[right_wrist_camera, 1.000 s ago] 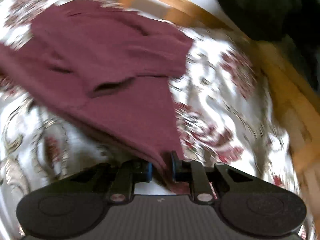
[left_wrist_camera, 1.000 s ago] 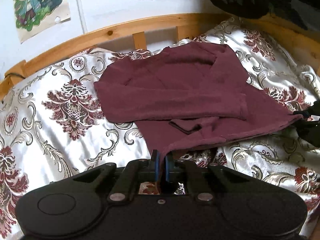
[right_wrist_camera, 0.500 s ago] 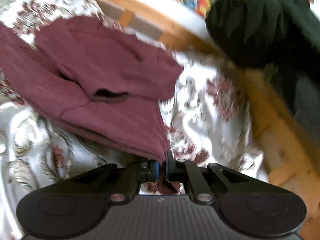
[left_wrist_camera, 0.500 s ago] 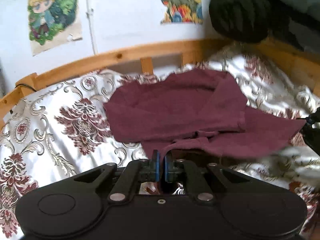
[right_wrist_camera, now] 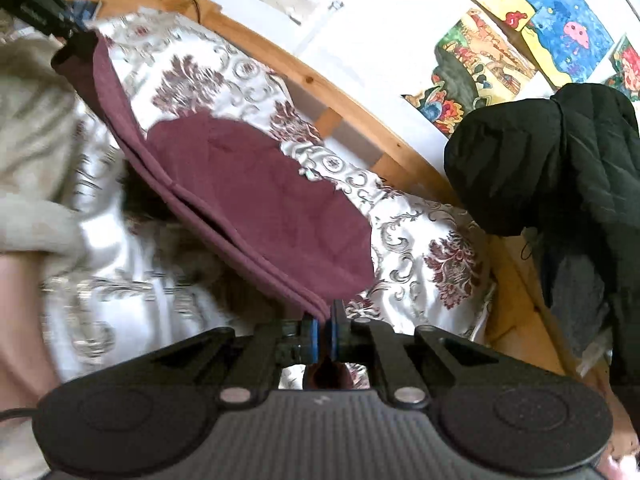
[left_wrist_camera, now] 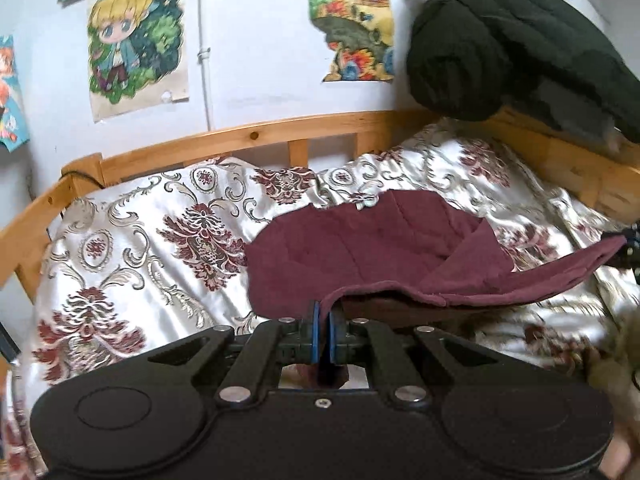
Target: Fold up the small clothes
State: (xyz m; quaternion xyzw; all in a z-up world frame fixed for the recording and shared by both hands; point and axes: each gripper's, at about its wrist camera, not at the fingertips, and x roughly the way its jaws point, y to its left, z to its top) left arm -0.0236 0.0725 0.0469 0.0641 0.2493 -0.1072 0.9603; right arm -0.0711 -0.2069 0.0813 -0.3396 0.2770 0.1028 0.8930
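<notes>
A maroon long-sleeved top (left_wrist_camera: 372, 252) lies partly on a floral satin bedspread (left_wrist_camera: 152, 240). Its near hem is lifted off the bed and stretched between both grippers. My left gripper (left_wrist_camera: 324, 312) is shut on the left hem corner. My right gripper (right_wrist_camera: 326, 316) is shut on the right hem corner. The top (right_wrist_camera: 260, 196) hangs from the hem down to the bed, its back side facing up. The right gripper shows at the right edge of the left wrist view (left_wrist_camera: 630, 248). The left gripper shows at the top left of the right wrist view (right_wrist_camera: 68, 36).
A wooden bed rail (left_wrist_camera: 256, 136) runs along the far side and right side (left_wrist_camera: 580, 168). A dark green padded coat (left_wrist_camera: 500, 40) hangs over the right corner. Posters (left_wrist_camera: 136, 40) are on the white wall. A beige sleeve (right_wrist_camera: 28, 184) is at the left of the right wrist view.
Both grippers have risen and carried the hem up and forward over the top. The folded sleeves that showed on top are now hidden under the lifted cloth.
</notes>
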